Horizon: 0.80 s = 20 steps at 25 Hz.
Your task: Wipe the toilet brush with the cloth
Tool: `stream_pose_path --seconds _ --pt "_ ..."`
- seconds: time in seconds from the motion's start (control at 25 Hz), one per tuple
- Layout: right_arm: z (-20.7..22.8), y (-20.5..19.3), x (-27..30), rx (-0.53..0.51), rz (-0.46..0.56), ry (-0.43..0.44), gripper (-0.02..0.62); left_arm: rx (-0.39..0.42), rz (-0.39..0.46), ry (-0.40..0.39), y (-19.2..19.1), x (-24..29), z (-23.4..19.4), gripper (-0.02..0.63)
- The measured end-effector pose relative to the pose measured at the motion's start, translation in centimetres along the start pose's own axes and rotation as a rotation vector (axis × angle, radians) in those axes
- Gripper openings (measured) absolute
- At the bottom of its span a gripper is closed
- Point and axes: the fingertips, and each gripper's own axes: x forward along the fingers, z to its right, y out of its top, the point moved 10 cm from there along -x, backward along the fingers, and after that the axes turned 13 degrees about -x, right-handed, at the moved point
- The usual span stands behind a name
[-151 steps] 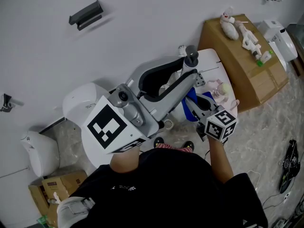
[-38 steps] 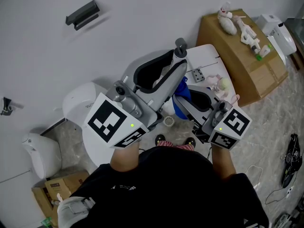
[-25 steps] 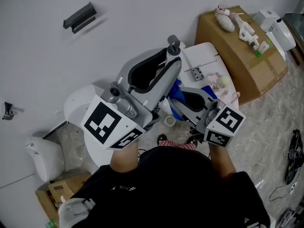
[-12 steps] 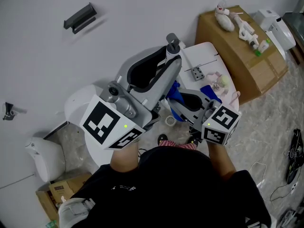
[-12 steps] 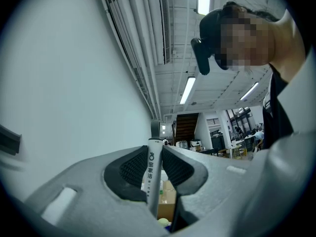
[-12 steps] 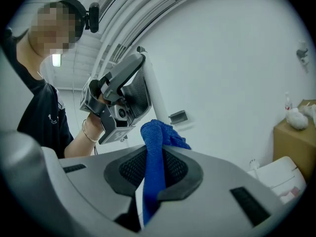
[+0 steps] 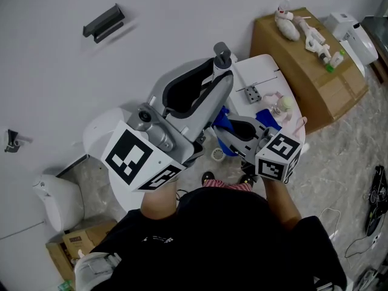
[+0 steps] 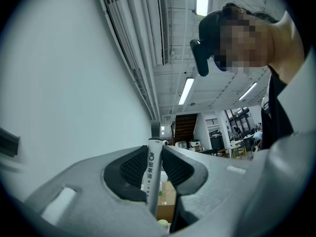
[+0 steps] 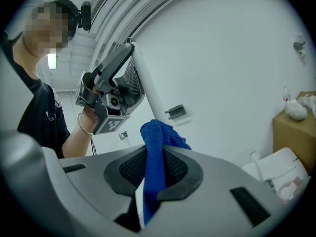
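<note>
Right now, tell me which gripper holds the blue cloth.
The right gripper: its jaws pinch the blue cloth, while the left gripper clamps the white toilet brush handle instead.

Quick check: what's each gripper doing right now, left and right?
Left gripper: closed on the toilet brush handle.
Right gripper: closed on the blue cloth.

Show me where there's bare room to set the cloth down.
The white table is bare at its far end, between the wall and the small grey block. The cardboard box is bare across its near half. Crowded: the table's near edge around the doll, and the box's far edge with toys.
</note>
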Motion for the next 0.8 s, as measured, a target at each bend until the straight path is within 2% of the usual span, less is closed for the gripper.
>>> stream_pose_path --seconds 0.8 --pt "1.2 -3.2 0.5 0.056 -0.075 -0.032 0.061 -0.004 0.007 -0.023 0.3 0.3 0.1 0.089"
